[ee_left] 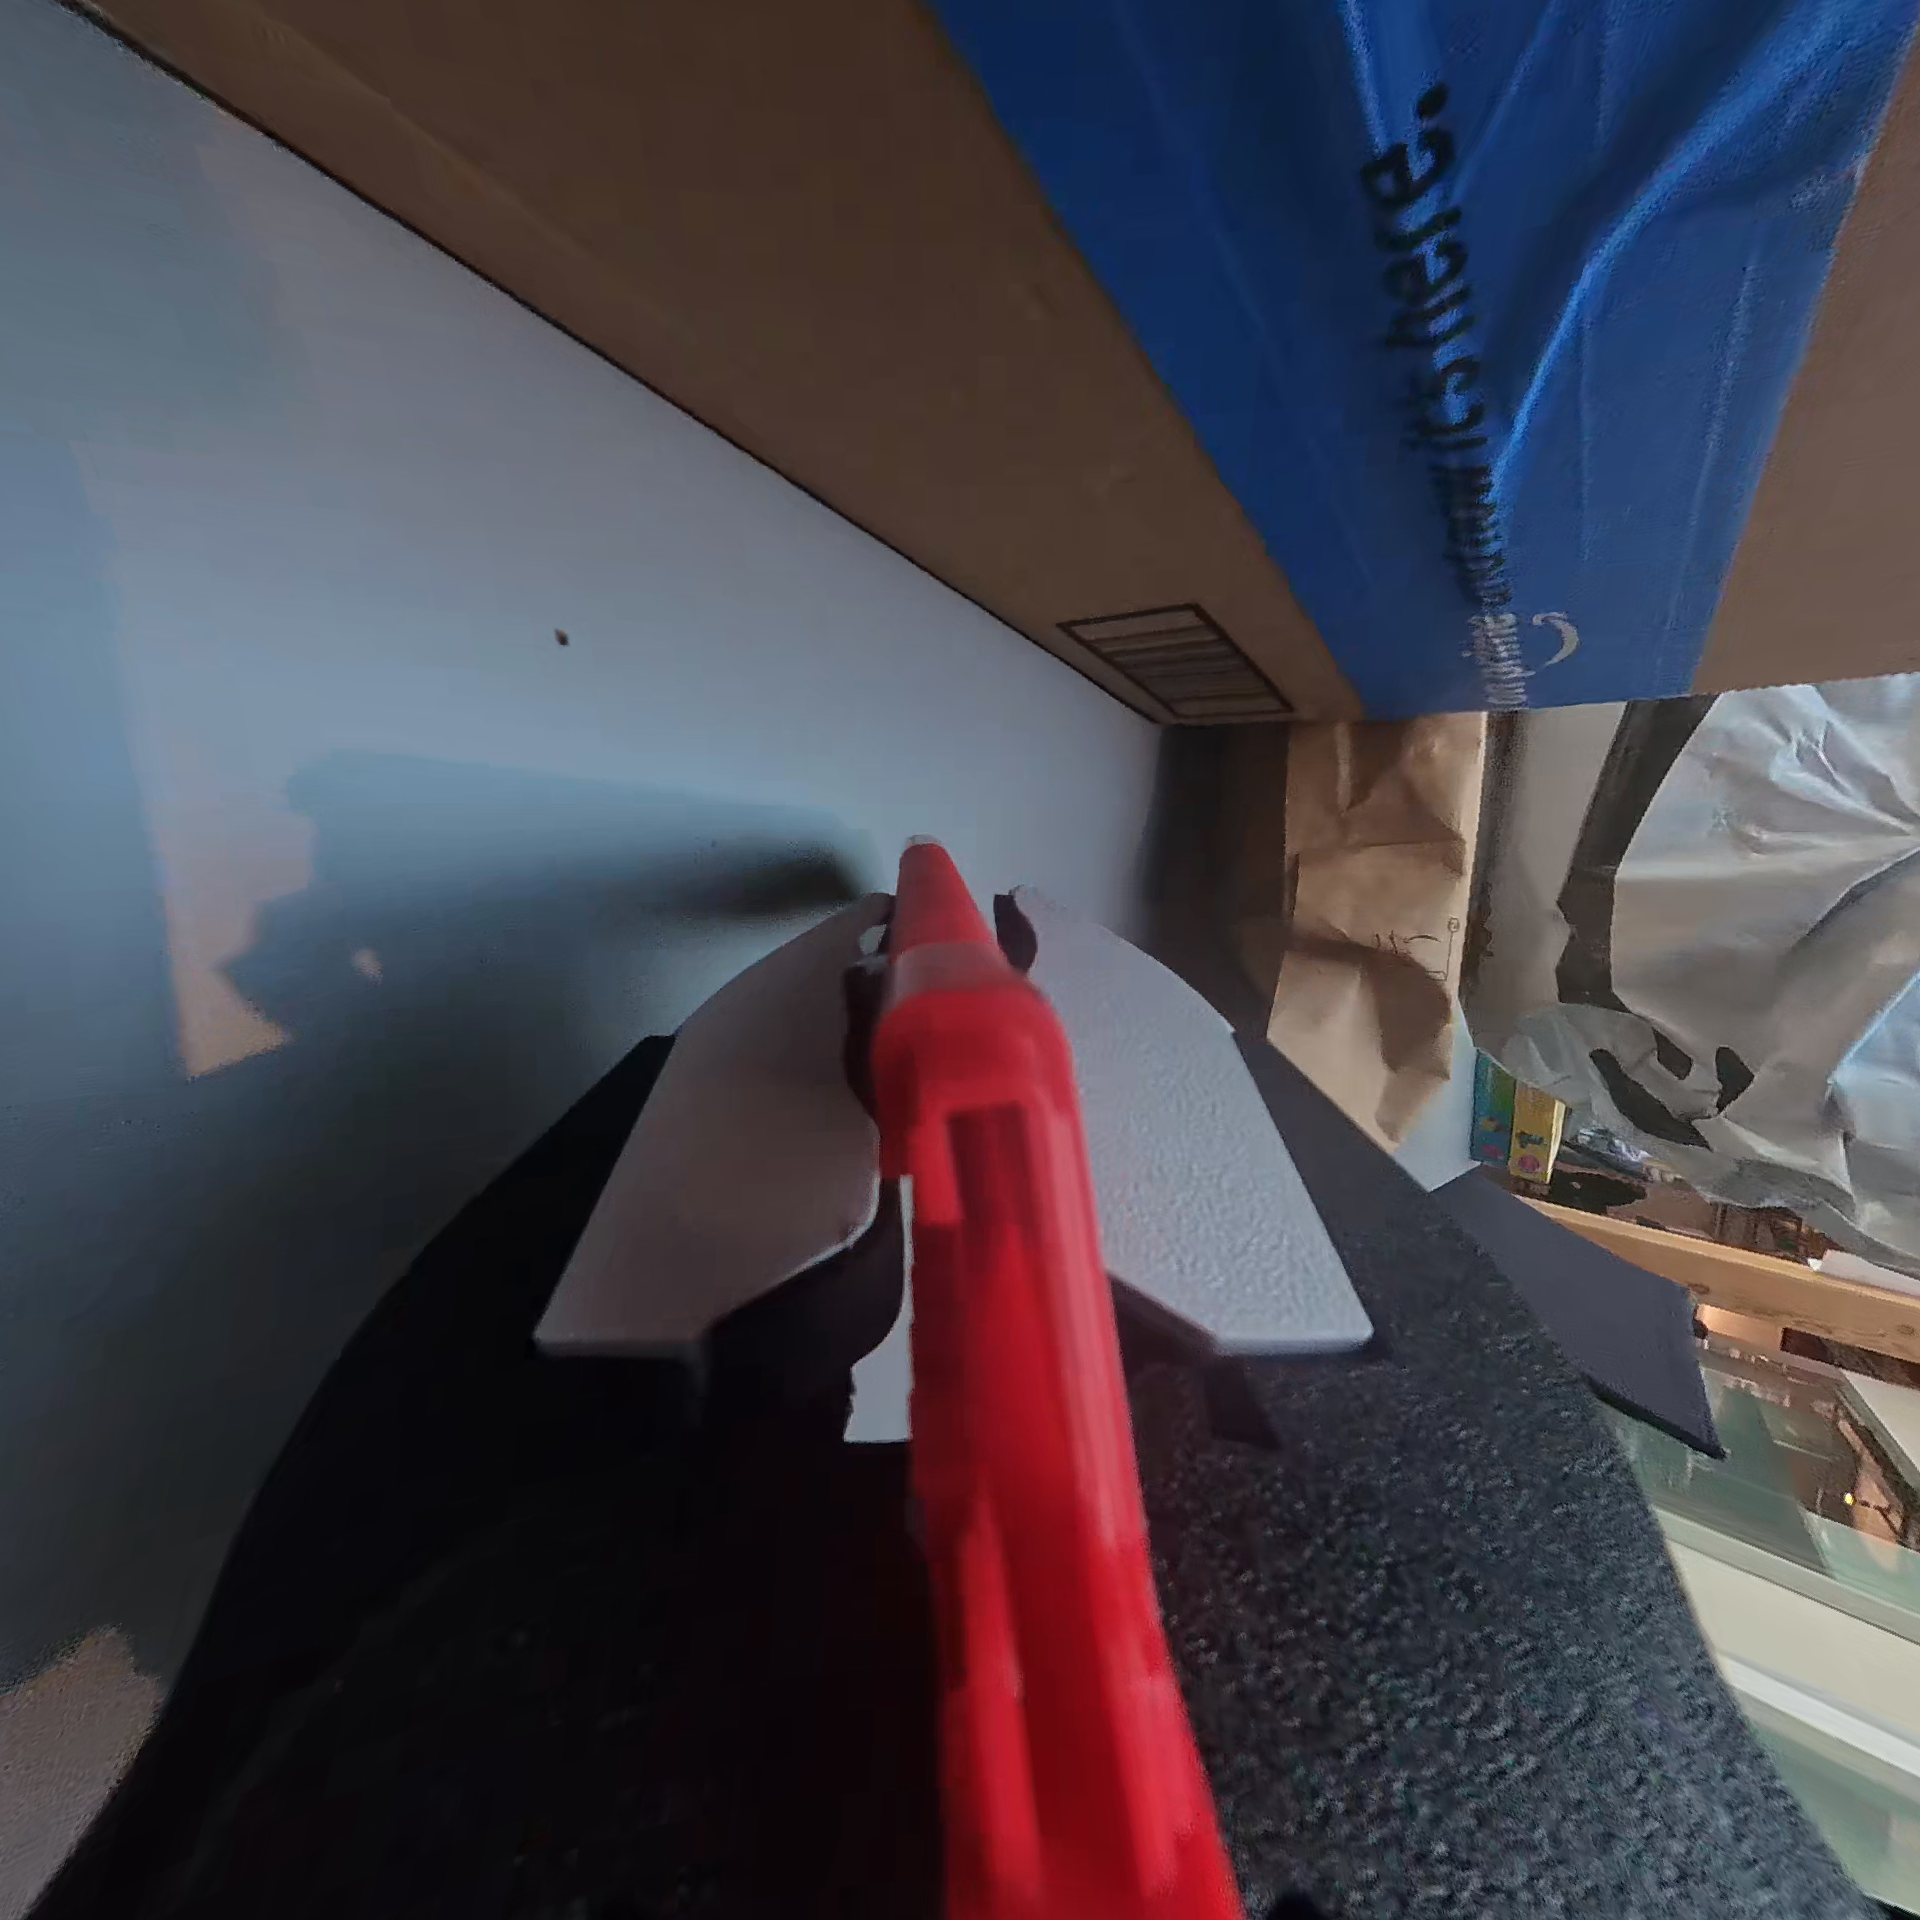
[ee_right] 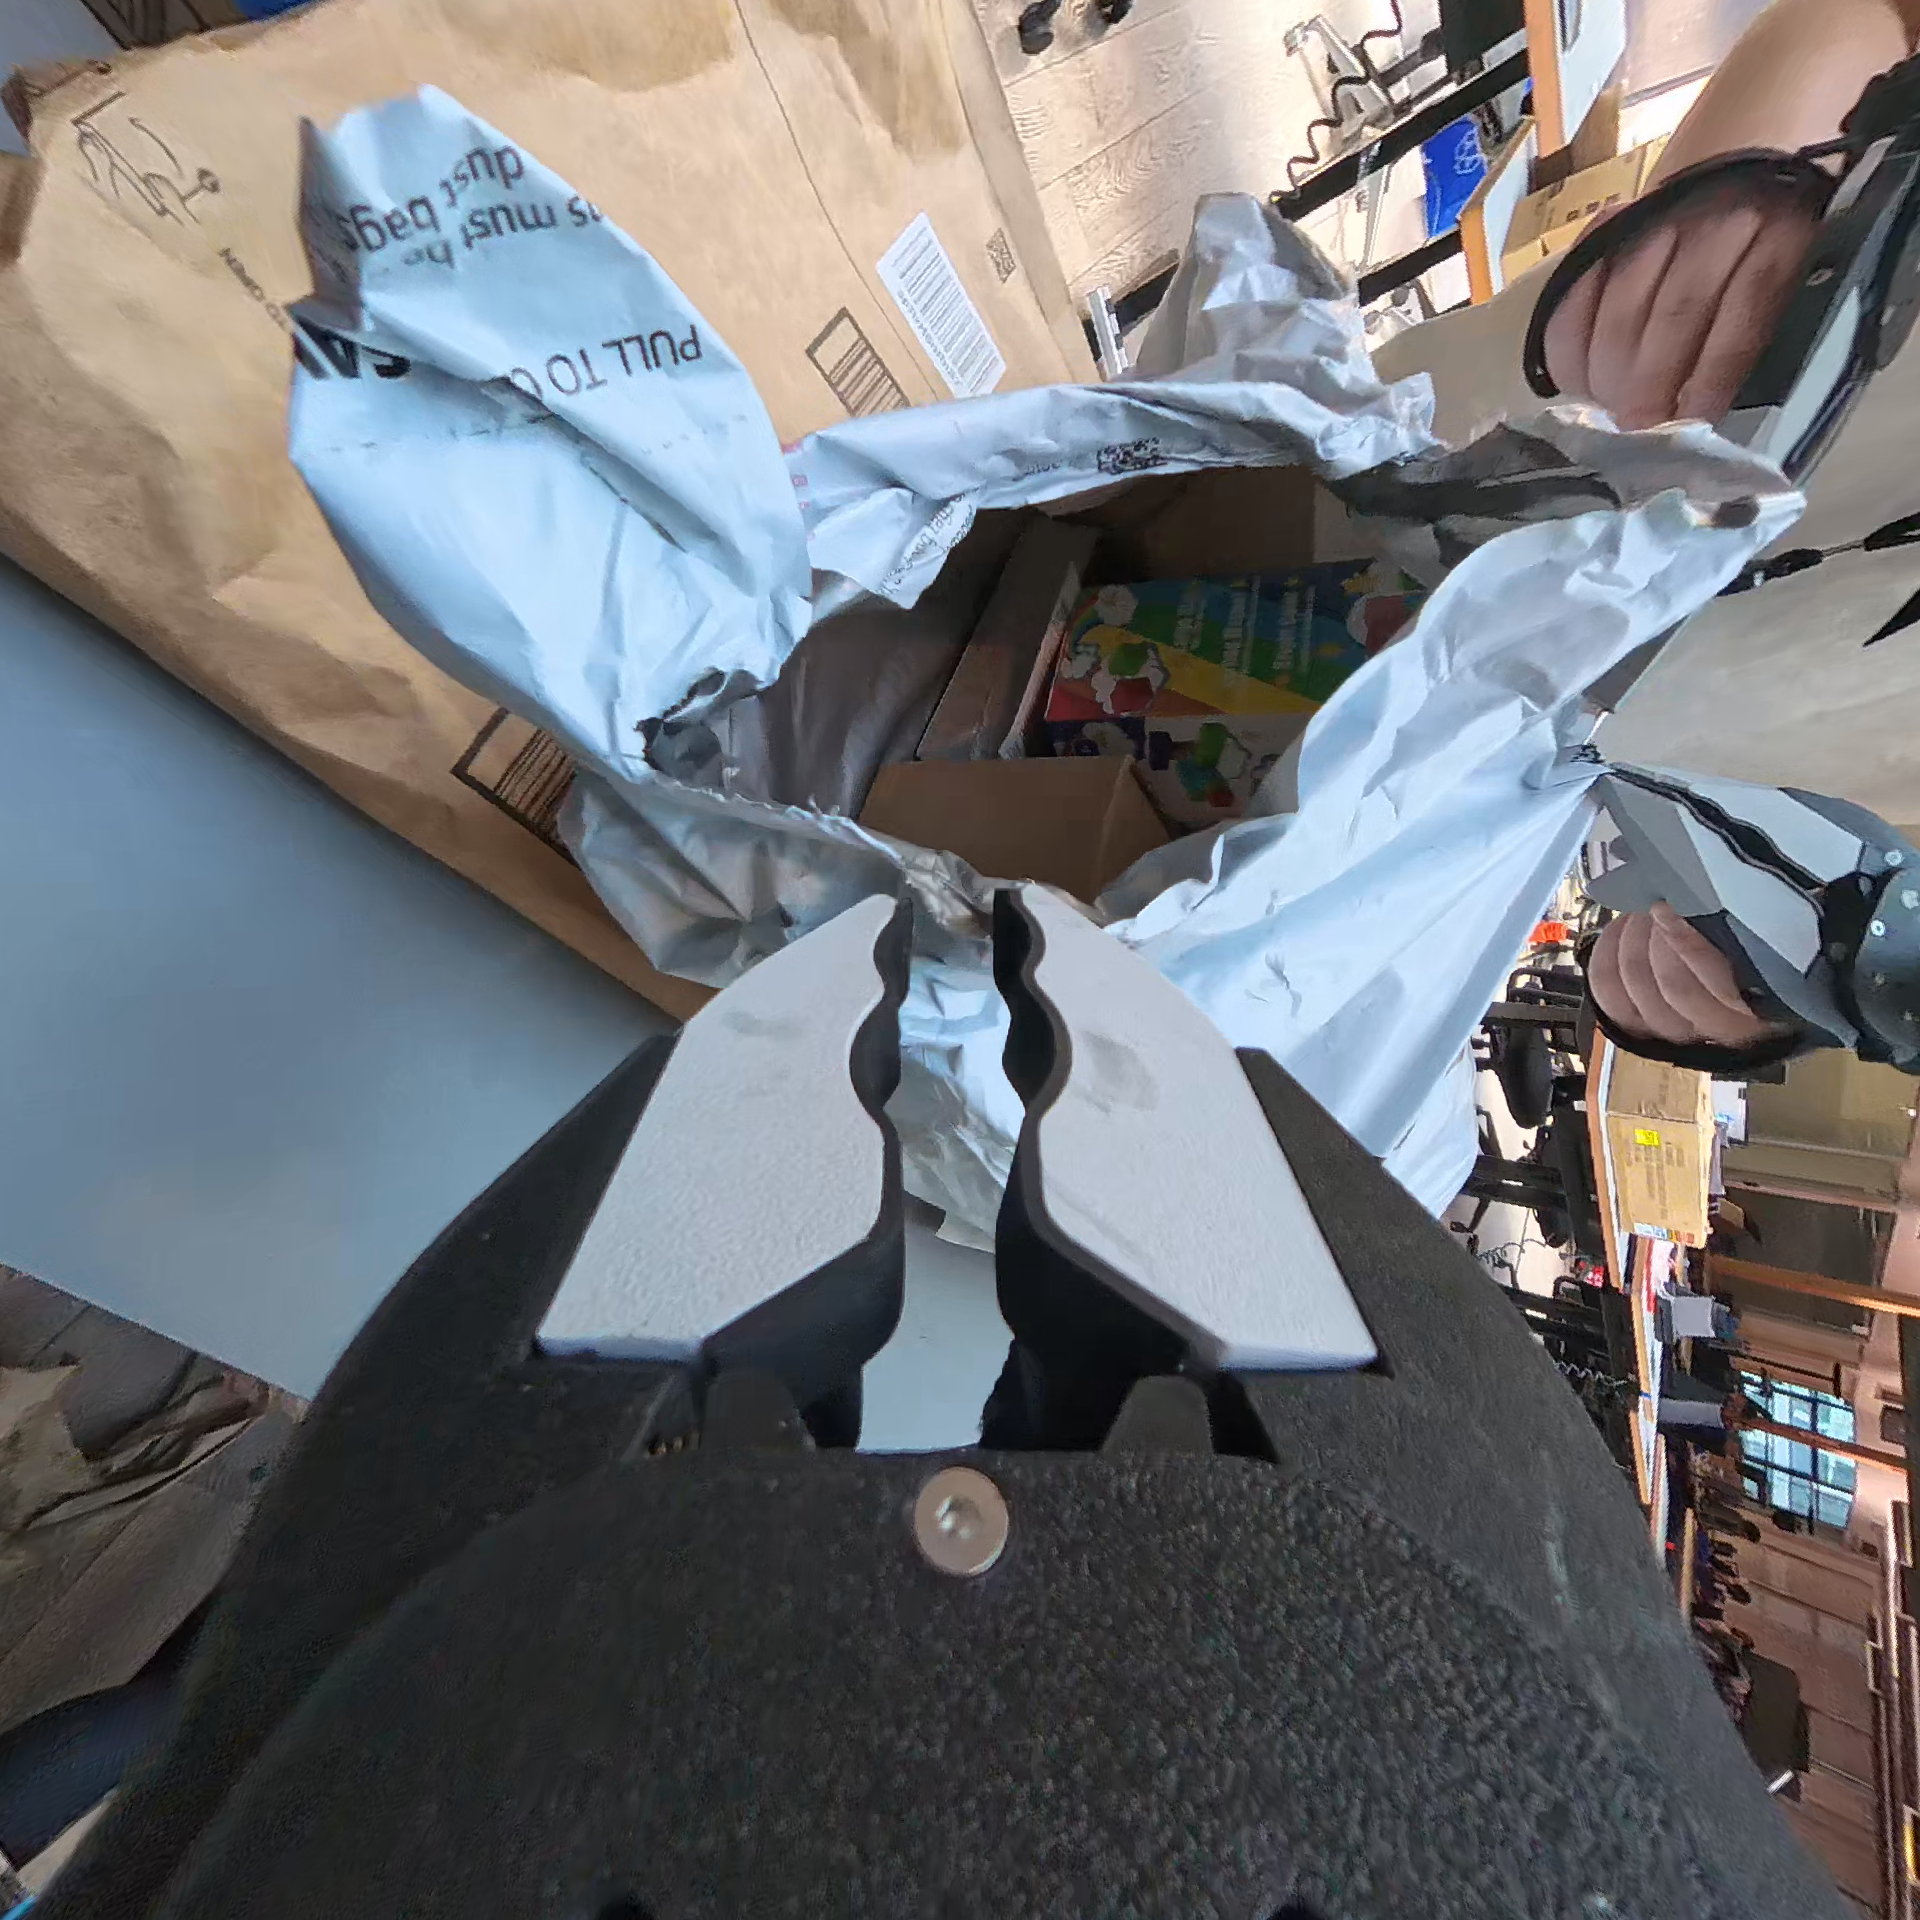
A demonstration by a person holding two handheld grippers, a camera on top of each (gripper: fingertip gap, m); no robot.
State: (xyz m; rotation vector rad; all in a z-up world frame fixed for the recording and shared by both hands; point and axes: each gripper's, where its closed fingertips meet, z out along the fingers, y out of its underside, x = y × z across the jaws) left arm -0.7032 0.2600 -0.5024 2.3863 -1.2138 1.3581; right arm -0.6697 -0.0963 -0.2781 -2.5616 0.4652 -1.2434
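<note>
1. Gripping a red plastic tool (ee_left: 997, 1299), the left gripper (ee_left: 948, 914) has its white fingers (ee_left: 1174, 1122) closed on it at frame centre; the tip pokes past them near a pale wall (ee_left: 436, 582).
2. Right gripper (ee_right: 951, 925): narrow gap, wavy black pads (ee_right: 1023, 1039), crumpled edge of grey plastic mailer bag (ee_right: 1351, 831) between them; pinched or not, cannot tell.
3. Beyond, mid-frame, bag mouth open: colourful box (ee_right: 1226, 644), cardboard box (ee_right: 997, 810).
4. Brown paper bag (ee_right: 644, 135), upper left.

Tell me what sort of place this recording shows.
Probably an office or lab workspace used for unpacking parcels: a torn grey mailer bag holding boxes, a large cardboard box on a white table, and office chairs behind.
</note>
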